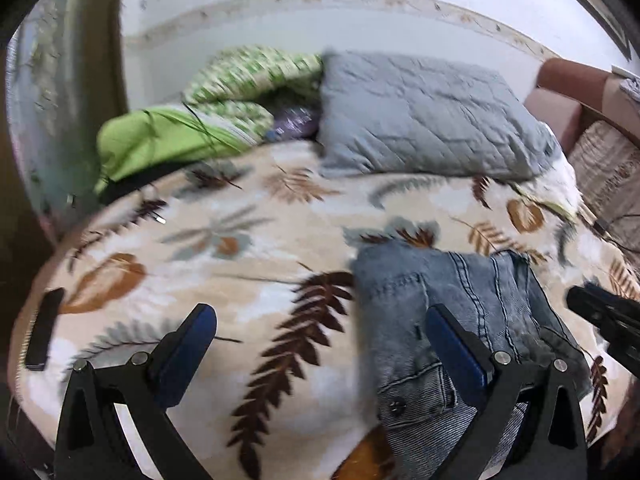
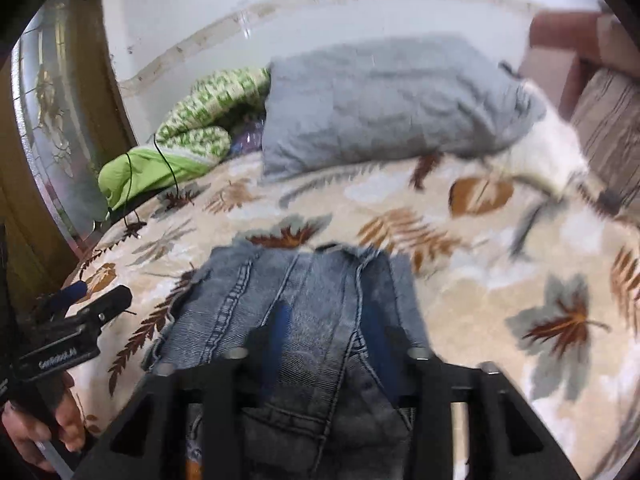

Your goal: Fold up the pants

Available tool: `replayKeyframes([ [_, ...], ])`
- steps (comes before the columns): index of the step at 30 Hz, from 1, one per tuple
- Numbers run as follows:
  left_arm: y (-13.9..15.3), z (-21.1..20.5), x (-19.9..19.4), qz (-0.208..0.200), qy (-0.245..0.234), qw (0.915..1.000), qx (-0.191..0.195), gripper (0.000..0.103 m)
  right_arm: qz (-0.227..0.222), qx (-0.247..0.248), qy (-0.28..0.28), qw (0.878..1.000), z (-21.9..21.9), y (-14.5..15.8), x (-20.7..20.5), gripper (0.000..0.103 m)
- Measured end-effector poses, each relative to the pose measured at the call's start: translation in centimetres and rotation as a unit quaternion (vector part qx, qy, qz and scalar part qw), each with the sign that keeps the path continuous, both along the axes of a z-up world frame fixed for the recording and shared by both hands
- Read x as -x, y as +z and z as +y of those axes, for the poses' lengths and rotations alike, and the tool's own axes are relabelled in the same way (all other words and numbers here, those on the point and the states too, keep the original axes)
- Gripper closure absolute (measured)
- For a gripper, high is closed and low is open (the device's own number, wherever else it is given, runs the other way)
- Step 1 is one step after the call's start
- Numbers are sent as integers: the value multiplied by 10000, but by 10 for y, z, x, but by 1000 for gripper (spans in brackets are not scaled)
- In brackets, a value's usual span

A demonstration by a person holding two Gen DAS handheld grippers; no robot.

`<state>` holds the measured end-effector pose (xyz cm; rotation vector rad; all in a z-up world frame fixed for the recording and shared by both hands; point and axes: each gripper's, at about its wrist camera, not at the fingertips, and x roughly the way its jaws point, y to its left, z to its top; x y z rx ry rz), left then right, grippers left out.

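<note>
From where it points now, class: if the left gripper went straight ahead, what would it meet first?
Probably the leaf-print blanket, since the open left gripper angles down toward it; the jeans lie just right of that line. Depth is uncertain.

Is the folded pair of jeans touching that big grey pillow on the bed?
Apart. In the left wrist view, a strip of leaf-print blanket lies bare between the jeans and the grey pillow.
</note>
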<state>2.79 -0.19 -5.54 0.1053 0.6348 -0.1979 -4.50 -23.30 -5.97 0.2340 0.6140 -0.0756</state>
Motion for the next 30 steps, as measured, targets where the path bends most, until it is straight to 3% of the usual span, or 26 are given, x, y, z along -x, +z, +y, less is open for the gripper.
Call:
replayKeyframes([
  [5,18,2,20,-367,-20,9993,64,0,-409,330,-123,9985,4,20,34,40],
  [12,24,-4,45,-500,-96,9987,67,0,-480,296,-231,9981,-2,24,62,40],
  [18,27,-5,54,-597,-48,9982,-48,0,-336,292,-175,9989,-2,16,54,40],
  [30,12,-5,39,-335,35,9993,-184,0,-74,109,-211,9997,-8,0,38,40],
])
